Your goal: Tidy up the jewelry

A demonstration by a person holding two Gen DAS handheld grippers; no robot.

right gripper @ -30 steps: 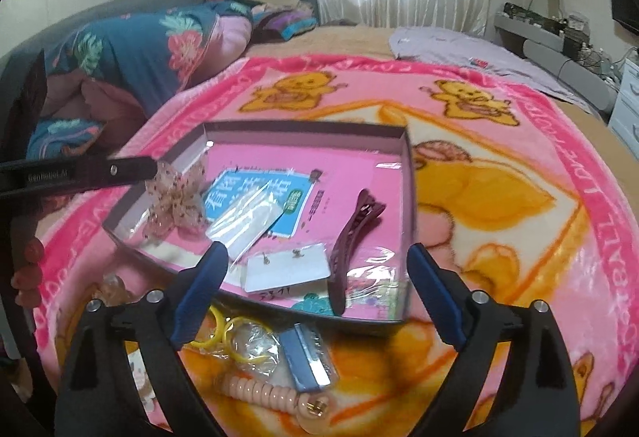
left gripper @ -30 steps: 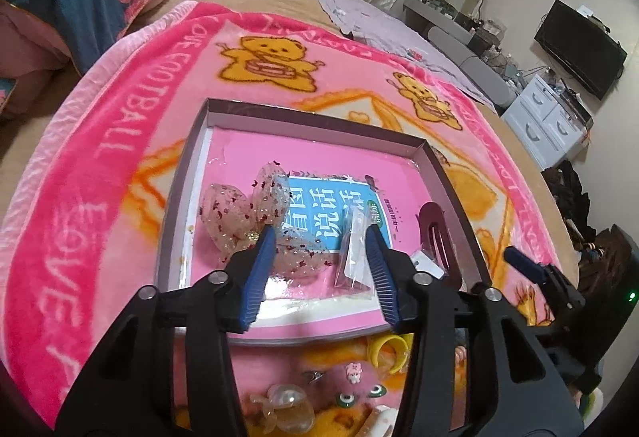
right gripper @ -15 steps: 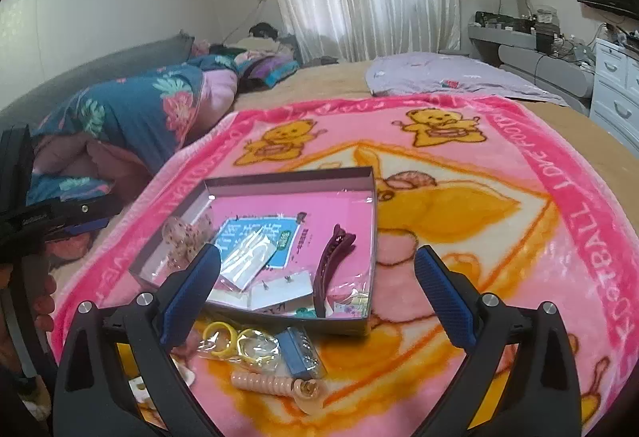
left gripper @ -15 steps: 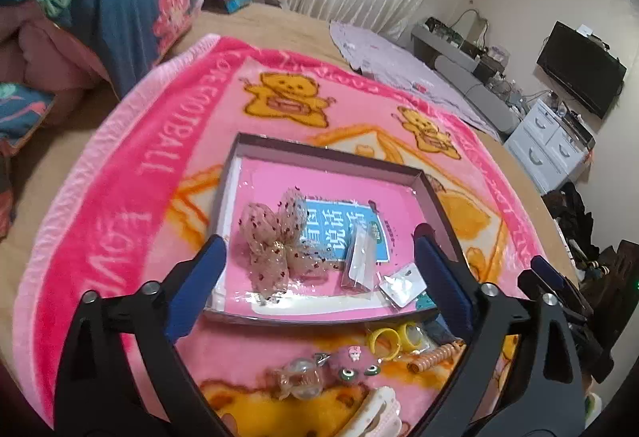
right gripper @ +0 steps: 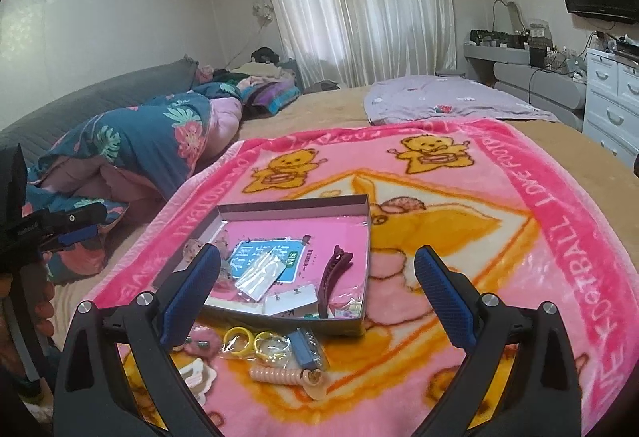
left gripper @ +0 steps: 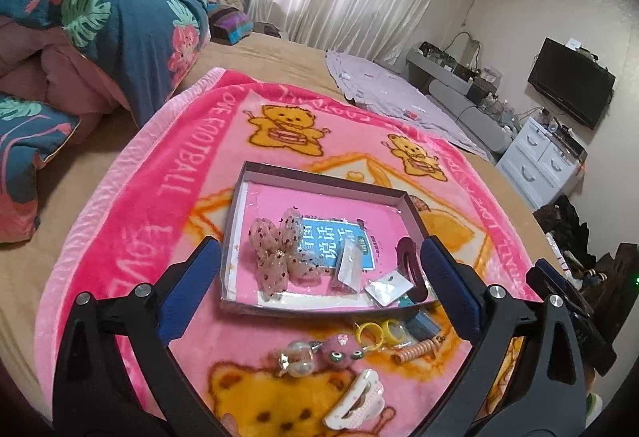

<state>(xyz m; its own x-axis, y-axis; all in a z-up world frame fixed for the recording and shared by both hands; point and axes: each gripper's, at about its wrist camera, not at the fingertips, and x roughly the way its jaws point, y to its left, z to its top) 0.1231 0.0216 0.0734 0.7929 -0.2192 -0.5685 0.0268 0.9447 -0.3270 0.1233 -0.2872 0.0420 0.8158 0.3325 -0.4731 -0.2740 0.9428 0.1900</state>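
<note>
in the left wrist view, the left gripper is seen with its jaws spread wide and nothing between the pads; they have just been opening. beyond its fingers a shallow box lies on a pink blanket. inside the box, a sheer spotted bow rests toward the left wall, a blue card lies in the middle, a clear packet is set just right of the bow, and a dark hair clip lies along the right wall. outside the box, just in front of its near wall, yellow rings, a pink plush charm and a white claw clip are scattered on the blanket.

in the right wrist view, the right gripper is likewise held spread and empty — no item is touched by its pads. the box is seen past the fingers, with the hair clip toward its right wall and the packet over the blue card. in front of the box, the yellow rings and a peach coil hair tie lie on the blanket.
</note>
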